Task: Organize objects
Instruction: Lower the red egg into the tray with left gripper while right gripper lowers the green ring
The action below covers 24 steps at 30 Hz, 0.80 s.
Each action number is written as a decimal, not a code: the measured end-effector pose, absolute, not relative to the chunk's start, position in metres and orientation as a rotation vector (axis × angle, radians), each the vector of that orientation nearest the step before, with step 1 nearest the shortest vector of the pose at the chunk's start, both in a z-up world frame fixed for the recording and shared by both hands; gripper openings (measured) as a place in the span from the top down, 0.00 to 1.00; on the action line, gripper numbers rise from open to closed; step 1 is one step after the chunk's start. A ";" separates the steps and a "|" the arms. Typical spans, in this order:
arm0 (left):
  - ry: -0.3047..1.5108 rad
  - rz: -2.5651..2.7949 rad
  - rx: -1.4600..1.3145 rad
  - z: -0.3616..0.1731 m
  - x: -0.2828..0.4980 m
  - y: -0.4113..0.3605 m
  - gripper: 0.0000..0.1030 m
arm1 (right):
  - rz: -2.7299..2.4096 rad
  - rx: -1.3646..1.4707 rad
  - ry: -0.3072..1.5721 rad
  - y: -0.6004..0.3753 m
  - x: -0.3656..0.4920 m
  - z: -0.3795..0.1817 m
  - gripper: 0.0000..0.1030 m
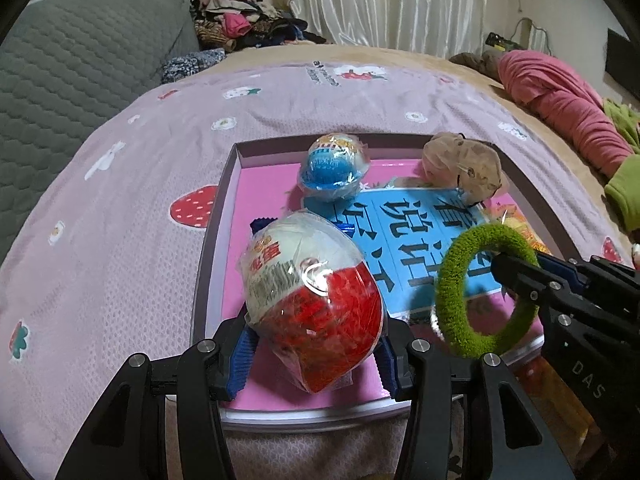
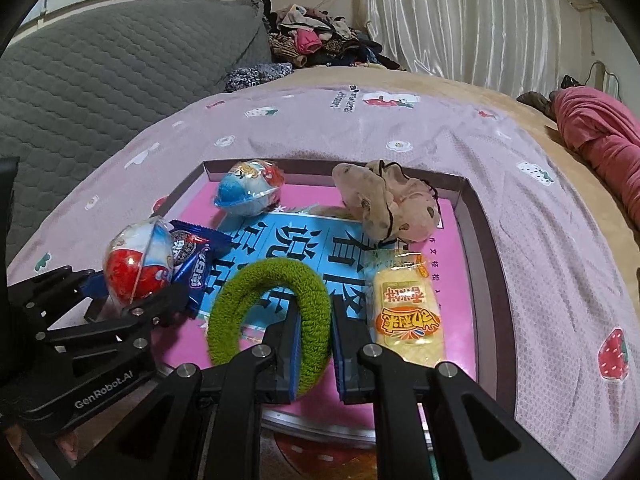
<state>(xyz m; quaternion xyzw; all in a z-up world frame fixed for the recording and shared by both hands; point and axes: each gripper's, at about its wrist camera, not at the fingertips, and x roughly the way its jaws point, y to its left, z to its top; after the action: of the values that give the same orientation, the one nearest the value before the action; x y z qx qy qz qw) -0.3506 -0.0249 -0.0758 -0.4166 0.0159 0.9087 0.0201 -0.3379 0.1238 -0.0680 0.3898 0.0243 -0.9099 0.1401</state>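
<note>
My left gripper (image 1: 315, 362) is shut on a red-and-white plastic-wrapped egg (image 1: 312, 300), held low over the near left part of a shallow box (image 1: 204, 264). My right gripper (image 2: 317, 342) is shut on a fuzzy green hair ring (image 2: 276, 274) standing upright over the box's (image 2: 486, 264) near middle. Each wrist view shows the other hand: the right gripper (image 1: 508, 272) with the green ring (image 1: 450, 284), and the left gripper (image 2: 132, 294) with the egg (image 2: 136, 268). In the box lie a blue egg (image 1: 334, 168), a beige scrunchie (image 1: 464, 164), a yellow snack packet (image 2: 408, 312) and a blue cookie packet (image 2: 196, 264).
The box sits on a pink strawberry-print bedspread (image 1: 120, 200). A grey quilted cushion (image 1: 72, 64) rises at the left, with a heap of clothes (image 1: 240, 20) behind it. A pink garment (image 1: 560, 96) lies at the right edge. White curtains (image 2: 460, 12) hang at the back.
</note>
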 end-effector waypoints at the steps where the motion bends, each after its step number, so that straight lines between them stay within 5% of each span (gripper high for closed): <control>1: 0.046 2.812 -1.308 -0.078 -0.351 -0.025 0.49 | -2.626 1.133 0.070 0.124 -0.338 -0.069 0.87; 24: 0.054 2.773 -1.379 -0.085 -0.349 -0.029 0.46 | -2.608 1.208 0.161 0.116 -0.339 -0.078 0.81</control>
<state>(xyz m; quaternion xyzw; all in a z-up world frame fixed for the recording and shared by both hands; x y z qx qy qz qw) -0.3494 -0.0291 -0.0847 -0.4450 0.0173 0.8951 0.0220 -0.3394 0.1161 -0.0784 0.4159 0.0556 -0.8982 0.1312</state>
